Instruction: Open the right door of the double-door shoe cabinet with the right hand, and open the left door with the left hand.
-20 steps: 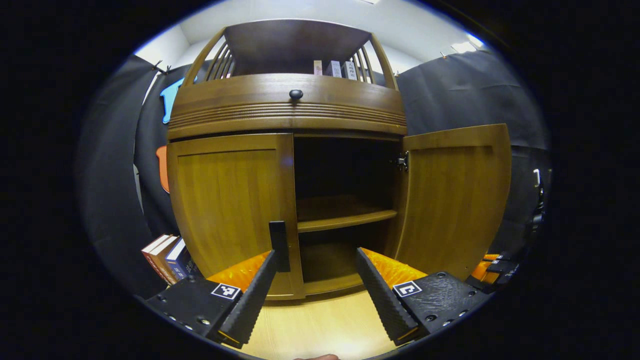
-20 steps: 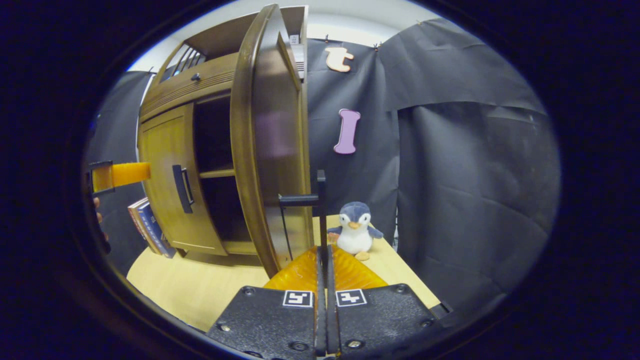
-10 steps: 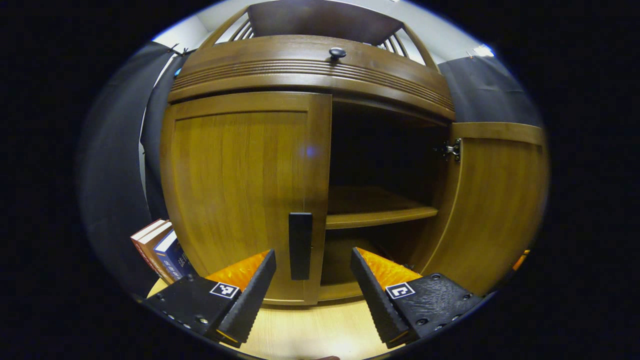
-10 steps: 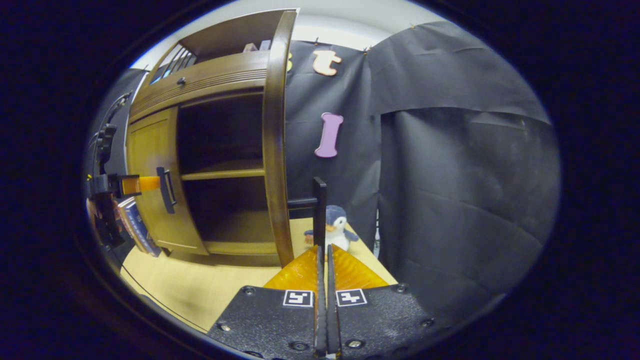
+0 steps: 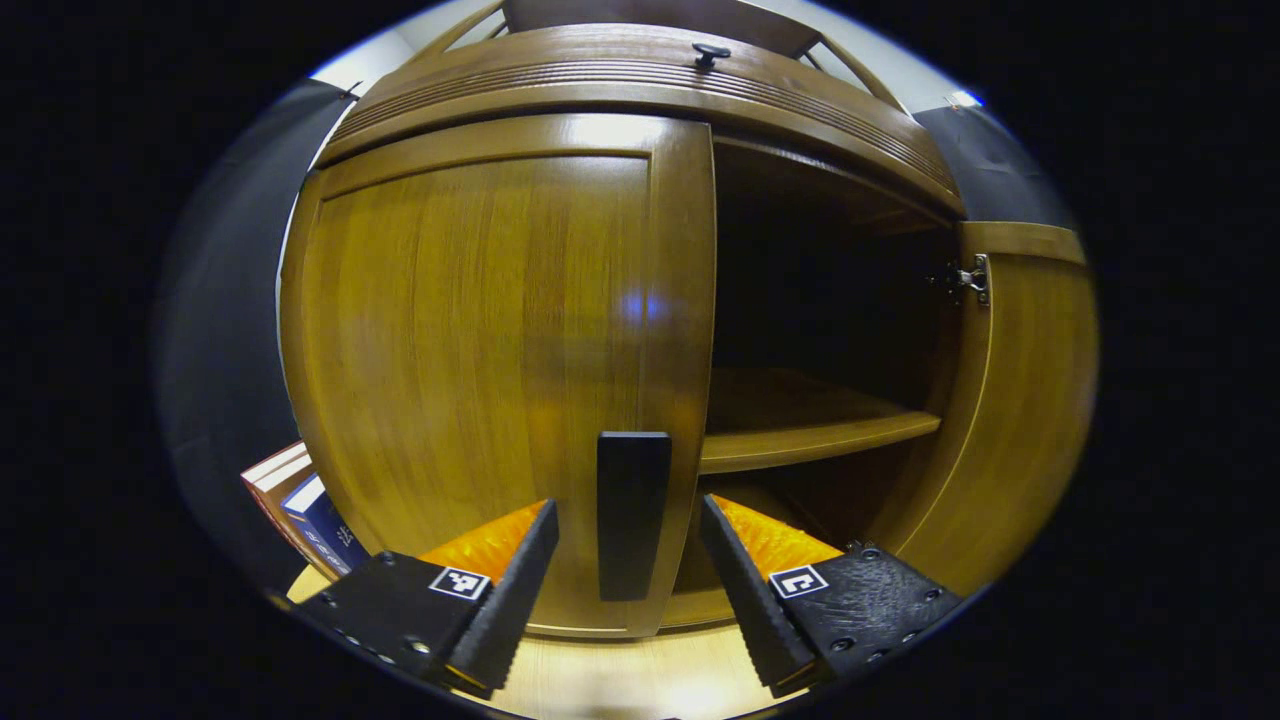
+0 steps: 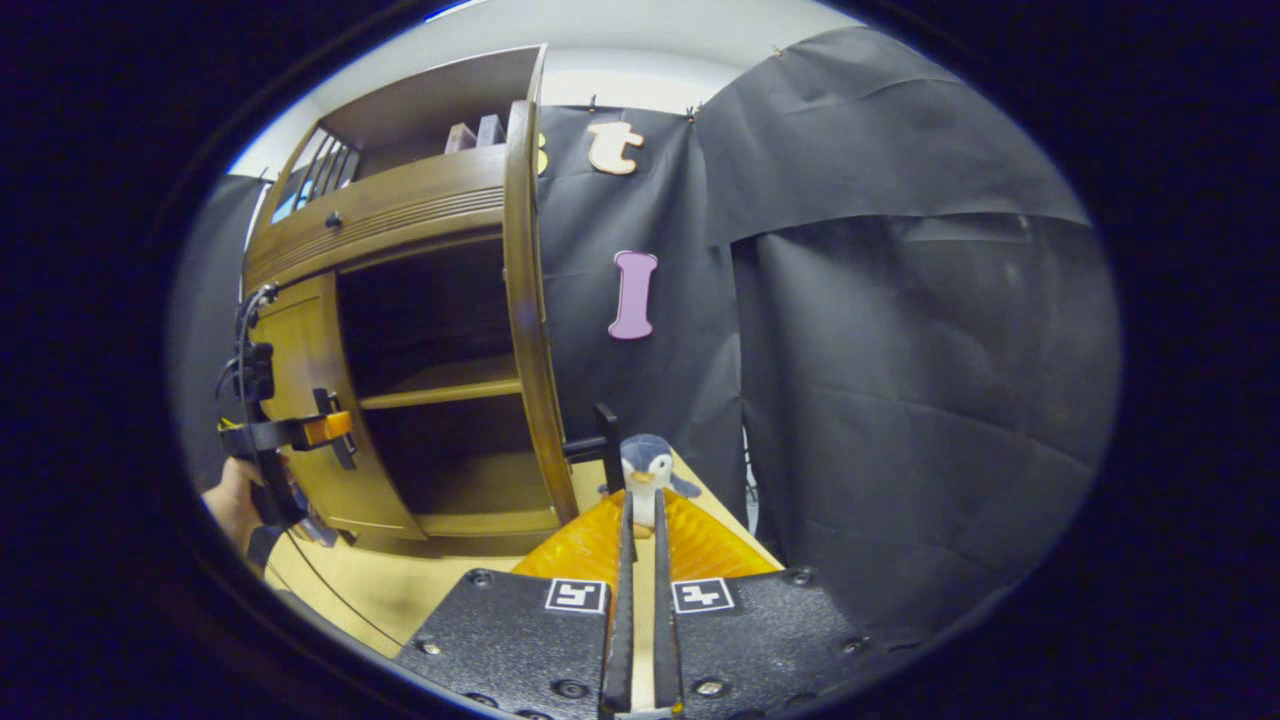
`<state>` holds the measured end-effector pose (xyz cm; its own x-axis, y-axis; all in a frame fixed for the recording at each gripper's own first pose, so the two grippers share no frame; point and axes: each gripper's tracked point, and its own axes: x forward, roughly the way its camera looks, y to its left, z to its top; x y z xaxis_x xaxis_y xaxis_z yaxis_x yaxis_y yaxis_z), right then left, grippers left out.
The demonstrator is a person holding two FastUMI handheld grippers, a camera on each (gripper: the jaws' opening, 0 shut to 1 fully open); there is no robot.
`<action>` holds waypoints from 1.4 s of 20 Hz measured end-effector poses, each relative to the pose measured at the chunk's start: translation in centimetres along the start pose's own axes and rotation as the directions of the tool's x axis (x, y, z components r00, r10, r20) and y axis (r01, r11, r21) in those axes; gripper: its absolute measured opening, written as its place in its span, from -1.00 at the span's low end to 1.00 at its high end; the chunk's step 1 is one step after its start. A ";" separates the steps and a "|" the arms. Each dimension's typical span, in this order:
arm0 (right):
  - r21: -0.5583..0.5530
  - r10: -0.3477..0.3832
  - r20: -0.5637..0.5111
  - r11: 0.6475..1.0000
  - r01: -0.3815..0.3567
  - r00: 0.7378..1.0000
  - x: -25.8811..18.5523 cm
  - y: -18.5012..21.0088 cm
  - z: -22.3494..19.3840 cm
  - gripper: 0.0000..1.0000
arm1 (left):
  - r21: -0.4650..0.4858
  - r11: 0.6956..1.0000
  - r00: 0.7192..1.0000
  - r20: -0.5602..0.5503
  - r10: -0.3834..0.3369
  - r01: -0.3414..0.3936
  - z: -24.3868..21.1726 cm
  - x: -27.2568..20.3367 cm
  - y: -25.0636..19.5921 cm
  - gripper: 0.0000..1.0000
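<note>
— What's the big picture right now?

— The shoe cabinet [image 5: 560,90] takes up most of the left gripper view, standing on the pale wooden surface [image 5: 640,680]. Its left door [image 5: 480,360] sits flush and closed. Its right door [image 5: 1020,400] is swung wide, edge-on in the right gripper view, with the dark interior and a wooden shelf [image 5: 810,435] exposed between the two.

— And the left tongs?

— The left tongs [image 5: 625,585] are spread wide, one finger on each side of the left door's black handle [image 5: 633,515]. There's daylight between each finger and the handle, so nothing is gripped. From the right gripper view you can see them farther off at that handle, a person's hand [image 6: 235,505] holding them.

— The right tongs?

— The right tongs [image 6: 640,560] are open just a crack, a thin slit between the fingers. The right door's handle [image 6: 600,447] sticks out from the door edge just ahead of the tips, a little to their left, apart from them. They've got hold of nothing.

— Anything else around?

— A few books [image 5: 300,505] lean by the cabinet's left side. A plush penguin [image 6: 645,480] stands on the surface beyond the open right door, near the black cloth wall, straight ahead of the right tongs. Up top there's a small dark knob [image 5: 711,52] on the drawer front.
</note>
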<state>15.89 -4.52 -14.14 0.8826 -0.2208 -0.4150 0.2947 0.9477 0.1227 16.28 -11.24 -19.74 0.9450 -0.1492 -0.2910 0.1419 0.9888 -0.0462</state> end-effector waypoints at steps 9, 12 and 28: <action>-0.035 0.070 -0.025 0.997 -0.071 0.997 -1.4 1.3 -0.5 -0.55 | 0.028 1.000 0.999 0.036 -0.011 0.010 0.0 2.0 0.9 0.41; -0.048 0.102 -0.025 0.993 -0.104 0.994 -1.5 2.4 -0.2 -0.40 | 0.016 0.998 0.998 0.025 -0.064 0.063 -0.2 1.9 -0.1 0.06; -0.110 0.187 -0.044 0.975 -0.191 0.981 -2.1 6.2 -0.9 -0.02 | 0.037 0.995 0.996 0.014 -0.092 0.092 -0.7 -0.3 -0.1 -0.41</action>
<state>15.52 2.05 -13.36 0.9053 -0.0292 -0.4238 0.0789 0.9918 0.1002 15.73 -11.32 -20.30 0.9320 -0.2397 -0.2718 0.2388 0.9704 -0.0371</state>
